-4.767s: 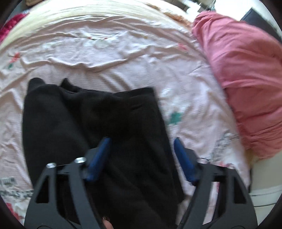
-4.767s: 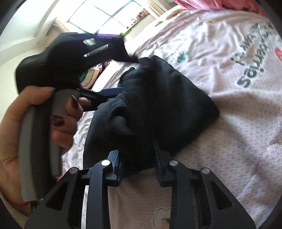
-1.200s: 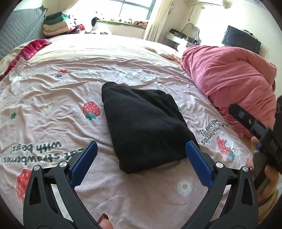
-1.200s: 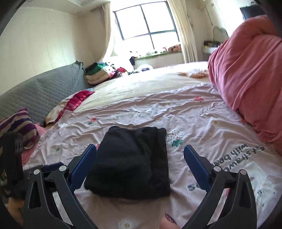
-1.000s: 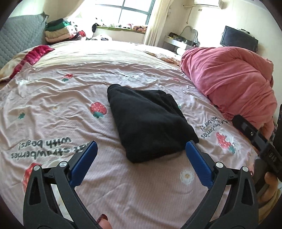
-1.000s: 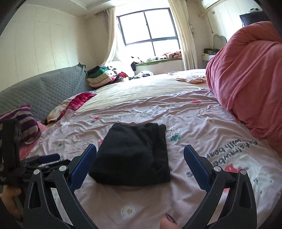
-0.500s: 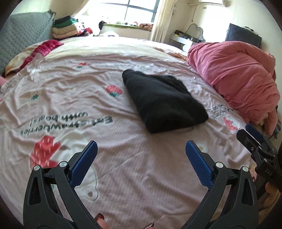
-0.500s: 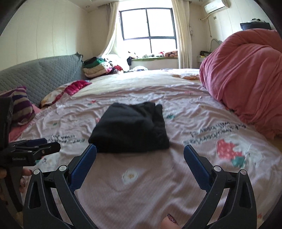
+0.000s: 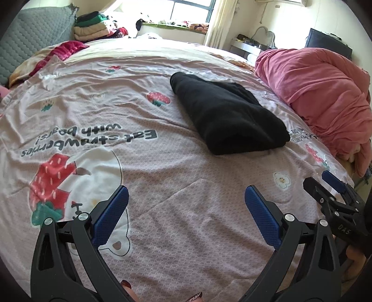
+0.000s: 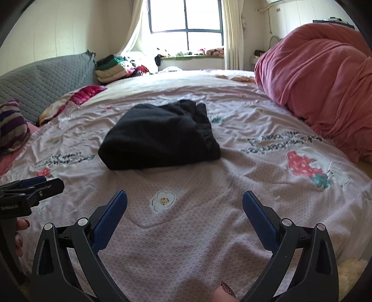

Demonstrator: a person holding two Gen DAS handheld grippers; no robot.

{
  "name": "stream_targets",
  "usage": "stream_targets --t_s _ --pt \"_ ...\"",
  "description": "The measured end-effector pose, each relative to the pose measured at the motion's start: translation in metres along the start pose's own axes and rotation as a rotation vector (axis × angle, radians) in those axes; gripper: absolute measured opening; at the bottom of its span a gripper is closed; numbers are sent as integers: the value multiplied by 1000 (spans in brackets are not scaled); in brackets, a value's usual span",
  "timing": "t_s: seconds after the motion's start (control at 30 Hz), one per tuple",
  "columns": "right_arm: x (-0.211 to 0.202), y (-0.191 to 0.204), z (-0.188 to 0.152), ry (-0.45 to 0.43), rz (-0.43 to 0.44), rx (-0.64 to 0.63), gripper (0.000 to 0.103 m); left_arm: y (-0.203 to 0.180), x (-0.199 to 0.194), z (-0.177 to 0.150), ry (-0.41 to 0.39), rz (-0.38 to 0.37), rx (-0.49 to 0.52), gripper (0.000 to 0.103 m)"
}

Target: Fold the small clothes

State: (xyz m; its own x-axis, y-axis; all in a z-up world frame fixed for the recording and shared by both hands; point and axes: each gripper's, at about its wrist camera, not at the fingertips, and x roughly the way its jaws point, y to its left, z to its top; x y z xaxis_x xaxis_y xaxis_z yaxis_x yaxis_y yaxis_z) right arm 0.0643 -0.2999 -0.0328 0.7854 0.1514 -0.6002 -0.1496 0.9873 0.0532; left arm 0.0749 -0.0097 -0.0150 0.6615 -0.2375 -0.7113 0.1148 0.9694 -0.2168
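Observation:
A black garment [image 9: 229, 112] lies folded into a compact rectangle on the pink strawberry-print bed sheet [image 9: 162, 162]. It also shows in the right wrist view [image 10: 160, 137], in the middle of the bed. My left gripper [image 9: 186, 209] is open and empty, well back from the garment near the bed's front edge. My right gripper [image 10: 184, 211] is open and empty, also well short of the garment. Each gripper shows at the edge of the other's view: the right one [image 9: 332, 192], the left one [image 10: 30, 188].
A bunched pink-red duvet [image 9: 325, 93] lies along the right of the bed. A grey quilted headboard cushion [image 10: 46, 79], a striped pillow [image 10: 11, 125] and a stack of folded clothes [image 10: 114, 69] stand at the left and back. A window [image 10: 186, 21] is behind.
Both grippers let go of the black garment and pulled back toward the front edge of the bed. The folded garment stays where it was laid and now sits farther away in both views.

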Motion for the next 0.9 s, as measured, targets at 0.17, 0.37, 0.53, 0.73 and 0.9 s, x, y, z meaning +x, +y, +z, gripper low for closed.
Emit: stream_targets --t_s 0.17,0.37,0.53,0.73,0.9 --pt "3 2 -1 2 -6 -11 99 4 1 0 4 12 -6 94" --pt "3 1 0 -2 -10 -8 99 4 -2 2 3 24 -5 94" --pt "3 -1 -1 -1 -12 0 99 3 -2 2 4 41 -1 94" --pt "3 0 0 0 -16 -9 99 4 -2 2 6 48 -3 94" --pt "3 0 0 -2 -14 -8 99 5 -2 2 6 53 -5 94"
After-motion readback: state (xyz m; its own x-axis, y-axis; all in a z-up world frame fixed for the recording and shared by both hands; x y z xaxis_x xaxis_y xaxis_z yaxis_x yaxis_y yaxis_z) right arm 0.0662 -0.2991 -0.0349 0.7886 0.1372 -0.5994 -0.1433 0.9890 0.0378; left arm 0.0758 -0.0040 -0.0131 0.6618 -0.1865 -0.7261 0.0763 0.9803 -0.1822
